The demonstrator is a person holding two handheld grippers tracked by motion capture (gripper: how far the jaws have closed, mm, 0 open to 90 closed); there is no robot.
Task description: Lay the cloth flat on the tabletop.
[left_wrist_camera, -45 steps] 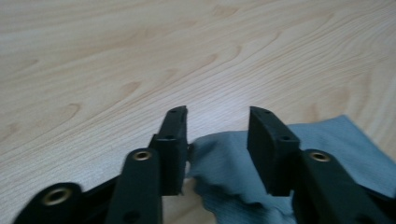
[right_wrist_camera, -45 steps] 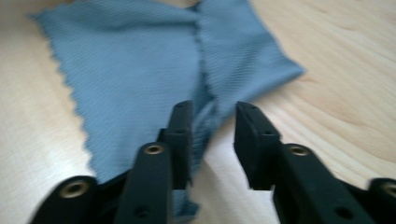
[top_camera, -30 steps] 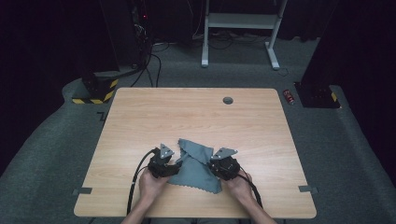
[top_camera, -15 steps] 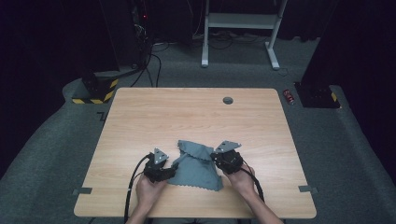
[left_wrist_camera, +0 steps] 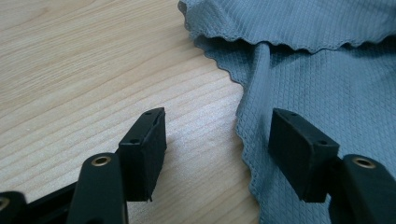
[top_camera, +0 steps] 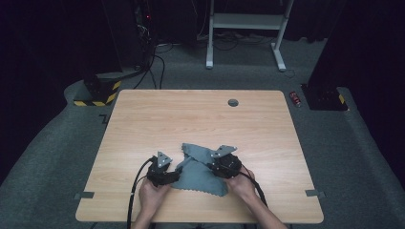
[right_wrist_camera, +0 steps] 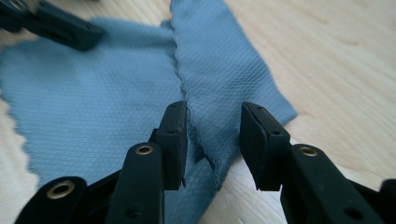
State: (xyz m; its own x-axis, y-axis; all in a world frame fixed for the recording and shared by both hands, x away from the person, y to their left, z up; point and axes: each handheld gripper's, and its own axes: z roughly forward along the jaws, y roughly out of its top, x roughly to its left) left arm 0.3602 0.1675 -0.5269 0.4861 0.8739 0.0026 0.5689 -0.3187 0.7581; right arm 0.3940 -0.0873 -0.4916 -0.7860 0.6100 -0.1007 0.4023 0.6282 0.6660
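Right gripper (right_wrist_camera: 210, 140) just opened; cloth (right_wrist_camera: 93, 107) folded over.

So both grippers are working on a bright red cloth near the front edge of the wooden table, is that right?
Not quite: the cloth is grey-blue, not red, as the high view and both gripper views show. The rest holds: the left gripper and the right gripper are at it, near the front edge of the wooden table.
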